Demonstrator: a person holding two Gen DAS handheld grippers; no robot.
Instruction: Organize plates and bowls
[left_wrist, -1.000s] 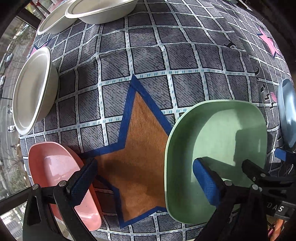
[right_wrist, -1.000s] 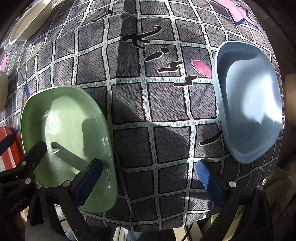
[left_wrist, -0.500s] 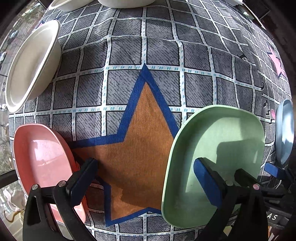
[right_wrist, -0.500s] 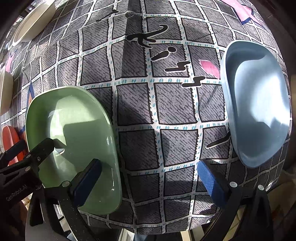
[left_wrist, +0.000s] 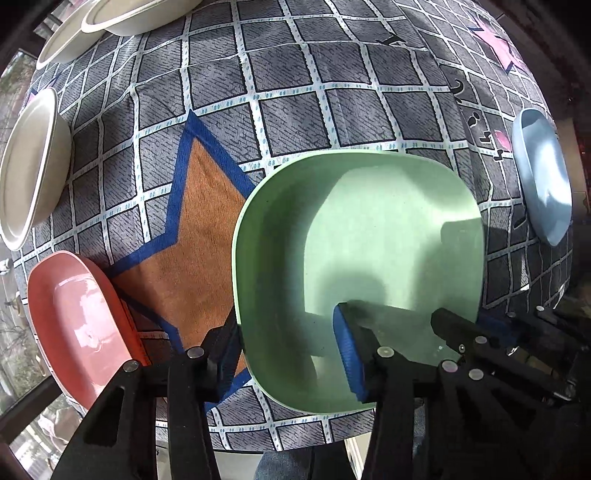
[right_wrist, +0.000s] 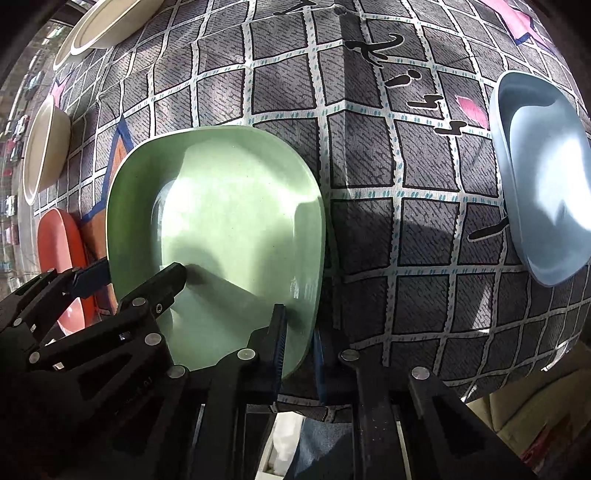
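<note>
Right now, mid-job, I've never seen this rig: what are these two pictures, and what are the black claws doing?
A person holds a two-finger gripper in each hand, and each carries a fisheye camera looking along its fingers. One picture is the left view, the other the right. The checked tablecloth holds a green plate, a pink plate, a blue plate and white bowls. The right gripper pinches the green plate's right rim. The left gripper straddles its left rim, open.
</note>
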